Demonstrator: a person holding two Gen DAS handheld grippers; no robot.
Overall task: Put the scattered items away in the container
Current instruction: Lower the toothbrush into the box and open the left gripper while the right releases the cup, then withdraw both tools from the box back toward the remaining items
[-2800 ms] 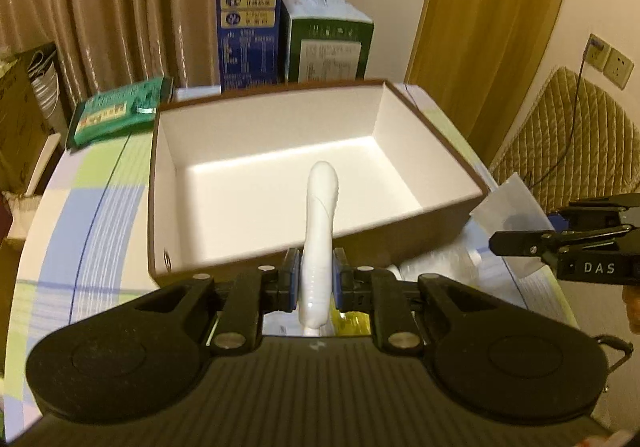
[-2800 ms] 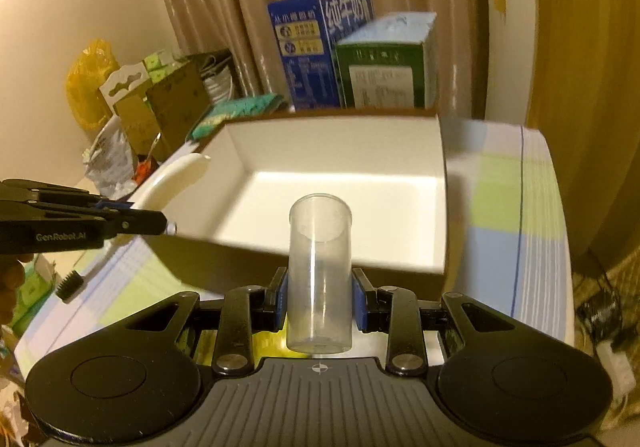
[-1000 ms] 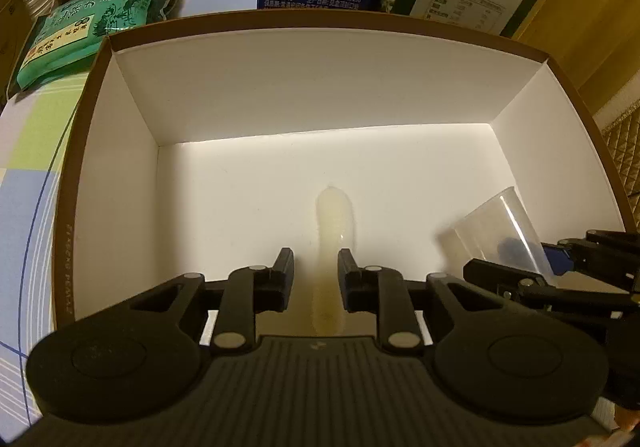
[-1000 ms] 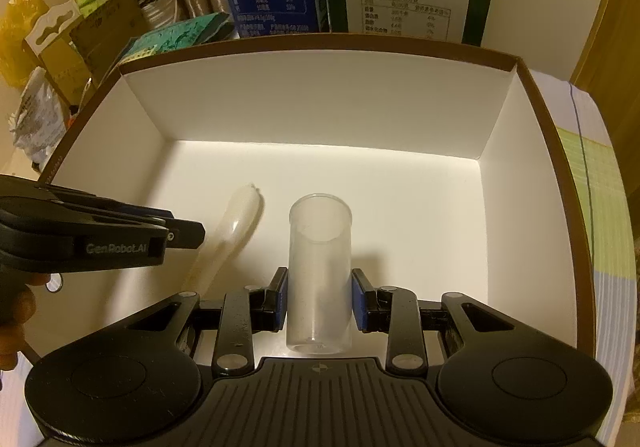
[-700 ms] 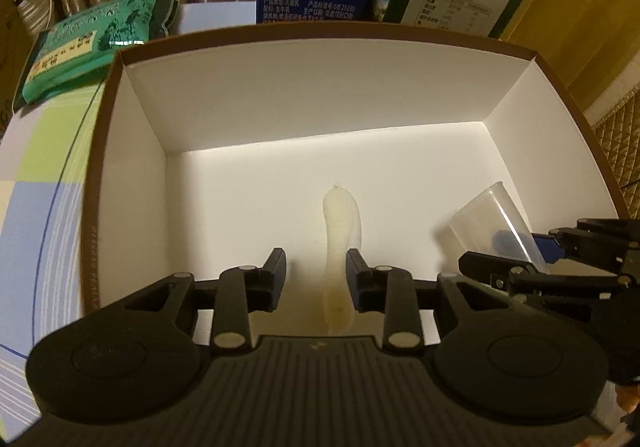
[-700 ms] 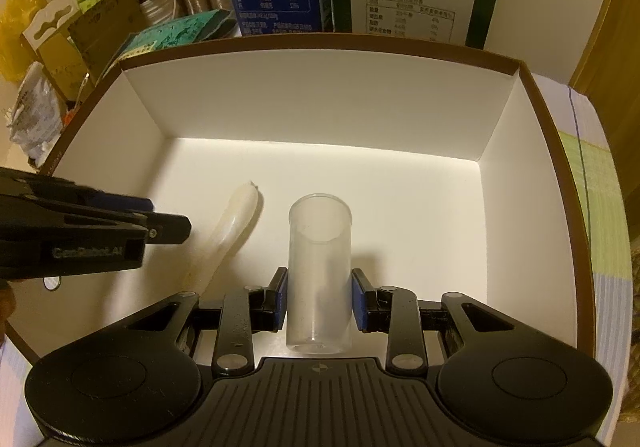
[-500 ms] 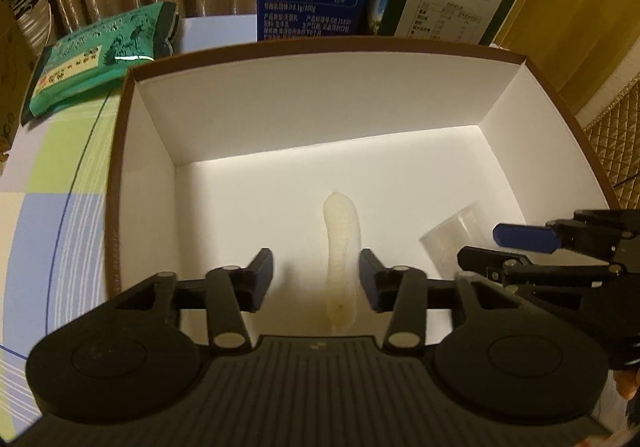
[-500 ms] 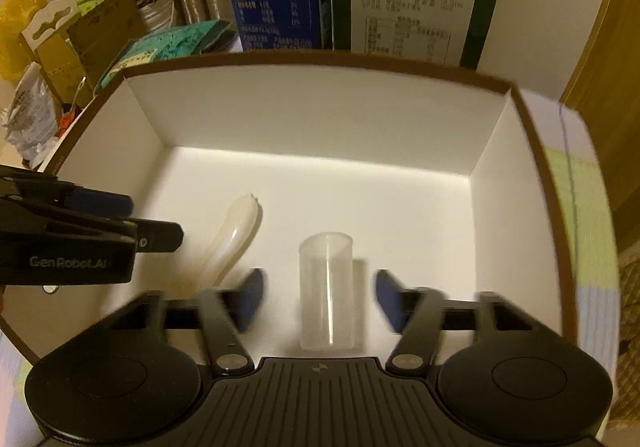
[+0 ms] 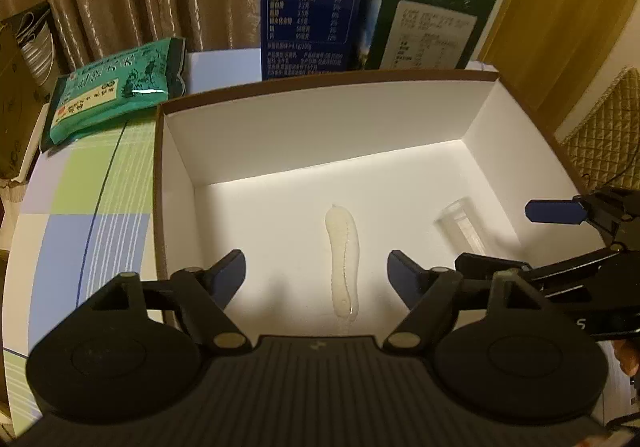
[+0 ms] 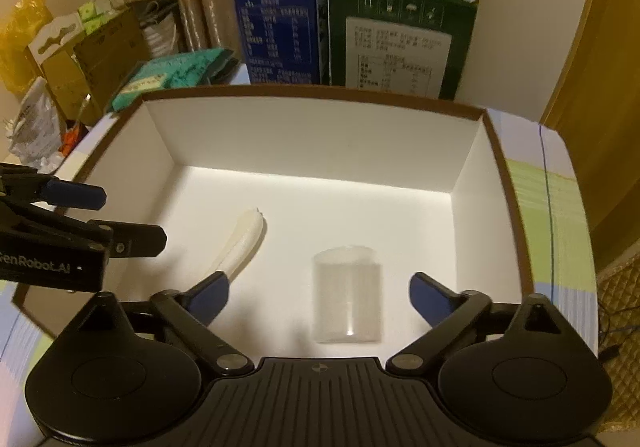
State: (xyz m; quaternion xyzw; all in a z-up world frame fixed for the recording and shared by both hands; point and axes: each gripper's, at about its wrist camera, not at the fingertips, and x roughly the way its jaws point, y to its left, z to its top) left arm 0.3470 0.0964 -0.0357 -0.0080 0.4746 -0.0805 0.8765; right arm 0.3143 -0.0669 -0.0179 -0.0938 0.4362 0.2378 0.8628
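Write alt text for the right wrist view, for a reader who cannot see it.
The open right gripper hangs over a brown-rimmed white cardboard box holding a clear plastic cup and a curved white plastic handle. The left gripper, also open, enters from the left.

The left gripper (image 9: 316,271) is matte black plastic with a ribbed, grooved top plate marked by a small cross-in-circle sign. Two round black discs flank that plate, and silver screw heads (image 9: 229,339) sit at the pivots of its angular linkage arms. Its fingertips (image 9: 230,274) carry dark blue pads. The right gripper (image 10: 318,295) is the same build, with blue pads (image 10: 210,294) and silver screws. Seen from the right wrist, the left gripper's side bears white lettering reading "GenRobot.AI".
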